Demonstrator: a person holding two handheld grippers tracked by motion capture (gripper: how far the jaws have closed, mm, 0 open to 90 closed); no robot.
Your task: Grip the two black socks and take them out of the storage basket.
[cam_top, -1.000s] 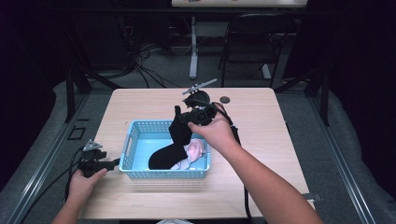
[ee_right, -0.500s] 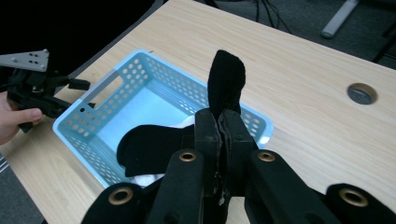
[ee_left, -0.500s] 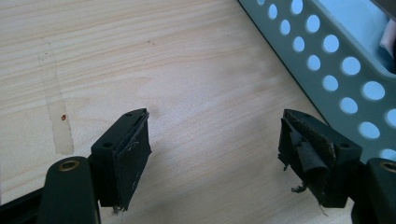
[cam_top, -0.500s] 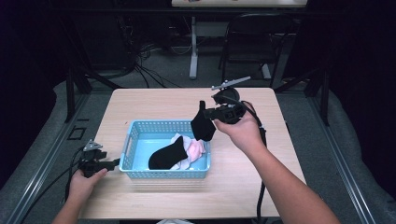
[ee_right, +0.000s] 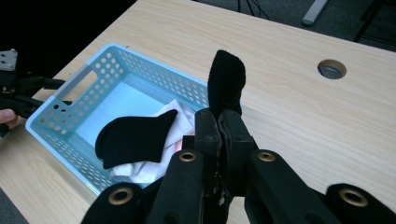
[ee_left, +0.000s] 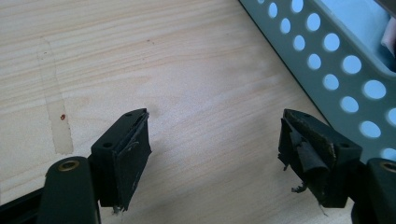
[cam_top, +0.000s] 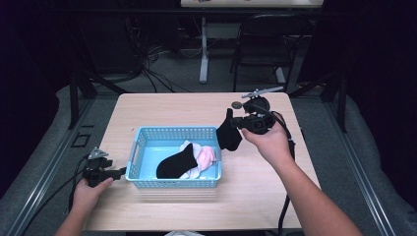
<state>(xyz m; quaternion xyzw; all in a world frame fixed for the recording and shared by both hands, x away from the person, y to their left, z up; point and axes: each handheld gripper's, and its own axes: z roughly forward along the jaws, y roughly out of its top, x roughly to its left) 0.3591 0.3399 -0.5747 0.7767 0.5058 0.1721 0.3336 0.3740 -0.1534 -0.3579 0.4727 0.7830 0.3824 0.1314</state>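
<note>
My right gripper point(cam_top: 238, 121) point(ee_right: 219, 122) is shut on a black sock point(cam_top: 227, 132) point(ee_right: 226, 81), which hangs in the air just right of the light blue basket point(cam_top: 147, 142) point(ee_right: 112, 58). Inside the basket lies another black sock point(cam_top: 174, 162) point(ee_right: 133, 135) on top of white and pink socks point(cam_top: 201, 157). My left gripper point(cam_top: 118, 172) point(ee_left: 215, 144) rests low on the table at the basket's left wall, jaws open with bare wood between them.
The wooden table point(cam_top: 162, 110) has a round cable hole point(ee_right: 332, 68) near its far edge. A black chair point(cam_top: 258, 54) and cables stand on the floor behind the table. Bare table surface lies to the right of the basket.
My right gripper has carried the black sock from above the basket to the right, past the basket's right edge. The left hand has stayed put.
</note>
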